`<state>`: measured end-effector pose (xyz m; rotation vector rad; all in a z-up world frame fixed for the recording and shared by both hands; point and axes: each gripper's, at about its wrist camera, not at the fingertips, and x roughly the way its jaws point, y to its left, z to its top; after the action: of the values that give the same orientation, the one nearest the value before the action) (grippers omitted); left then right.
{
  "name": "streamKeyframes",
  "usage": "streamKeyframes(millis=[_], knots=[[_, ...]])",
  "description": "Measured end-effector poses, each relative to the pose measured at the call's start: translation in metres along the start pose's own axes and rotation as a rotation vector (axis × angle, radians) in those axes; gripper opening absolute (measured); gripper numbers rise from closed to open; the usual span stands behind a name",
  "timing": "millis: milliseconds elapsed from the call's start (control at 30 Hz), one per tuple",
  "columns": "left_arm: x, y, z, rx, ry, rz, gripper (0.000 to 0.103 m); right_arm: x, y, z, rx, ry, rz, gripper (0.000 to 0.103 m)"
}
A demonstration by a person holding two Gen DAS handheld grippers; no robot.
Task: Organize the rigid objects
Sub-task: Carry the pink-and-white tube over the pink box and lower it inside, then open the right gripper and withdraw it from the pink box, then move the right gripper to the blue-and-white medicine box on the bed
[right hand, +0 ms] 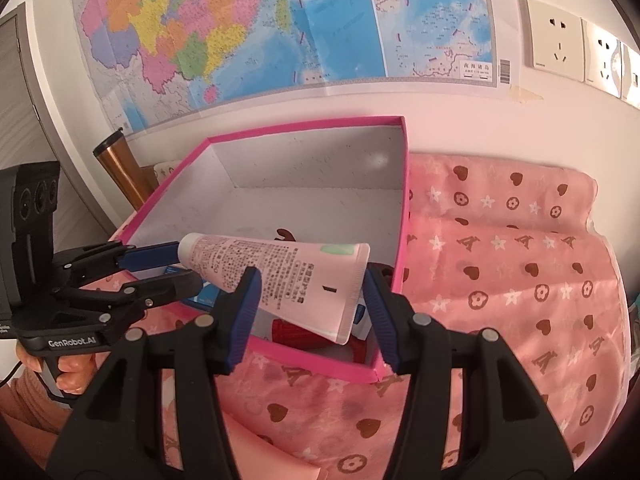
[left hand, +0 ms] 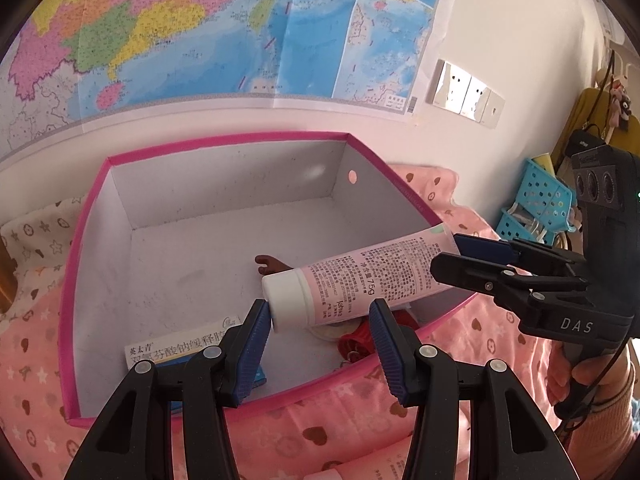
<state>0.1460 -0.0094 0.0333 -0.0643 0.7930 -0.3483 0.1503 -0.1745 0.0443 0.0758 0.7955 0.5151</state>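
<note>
Tube (left hand: 360, 280) marked "75g", clamped by left gripper (left hand: 318, 318) and right gripper (right hand: 308, 300), above pink box (left hand: 224, 146)

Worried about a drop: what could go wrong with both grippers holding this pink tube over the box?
The flat end of the tube, in the right gripper, sits above the box rim and may catch there. If the left gripper frees the cap first, the tube could swing onto the red item.

Left gripper (left hand: 318, 320) tilted downward, jaws partly apart and clamped on something. Right gripper (right hand: 308, 308) tilted likewise, also clamped, jaws slightly wider. A hand (right hand: 68, 376) held each gripper's handle.
</note>
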Motion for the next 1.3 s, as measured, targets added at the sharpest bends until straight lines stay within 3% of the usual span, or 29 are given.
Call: streamKeyframes(millis=[433,700,800,1033,1300], knots=[[0.017,0.008,0.002,-0.028,0.045,-0.020,0.051,0.006,0.003,0.002,-0.023,0.014,-0.048,0.056],[0.021,0.002,0.006,0.019,0.057,-0.029,0.051,-0.005,0.005,0.002,-0.024,-0.025,-0.076,0.061],[0.017,-0.001,0.005,0.041,0.045,-0.030,0.052,-0.009,0.006,-0.001,-0.025,-0.038,-0.084,0.067],[0.002,0.002,-0.001,0.039,-0.008,-0.026,0.054,-0.015,0.005,-0.009,-0.015,-0.046,-0.071,0.068],[-0.042,0.006,-0.020,0.044,-0.103,0.012,0.066,-0.034,0.022,-0.026,-0.040,-0.076,-0.002,0.068]])
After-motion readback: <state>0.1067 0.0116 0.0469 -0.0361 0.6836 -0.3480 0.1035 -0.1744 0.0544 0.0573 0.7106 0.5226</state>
